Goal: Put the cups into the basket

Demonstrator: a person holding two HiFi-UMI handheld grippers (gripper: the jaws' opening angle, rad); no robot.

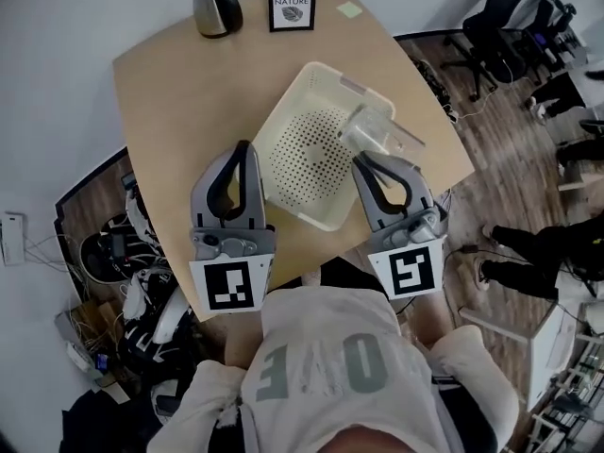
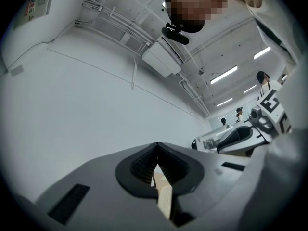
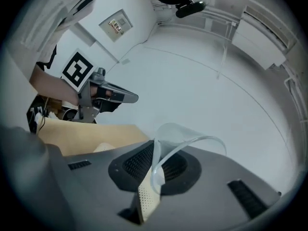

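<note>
A cream perforated basket [image 1: 283, 192] sits in the middle of the wooden table [image 1: 170, 92]. My right gripper [image 1: 362, 159] hovers over the basket's right rim, shut on the rim of a clear plastic cup [image 1: 370, 126]. In the right gripper view the cup [image 3: 187, 137] is pinched by its wall between the jaws of this gripper [image 3: 155, 147] and tilts up to the right. My left gripper [image 1: 245, 149] hangs at the basket's left edge, shut and holding nothing. The left gripper view shows its closed jaws [image 2: 158, 150] pointing up at a wall, with the cup [image 2: 219, 139] far right.
A dark kettle [image 1: 215, 6], a framed sign [image 1: 291, 5] and a yellow sticky note [image 1: 349, 9] stand at the table's far end. Office chairs [image 1: 495, 17] are off to the right. Cables and clutter [image 1: 132, 281] lie on the floor at left.
</note>
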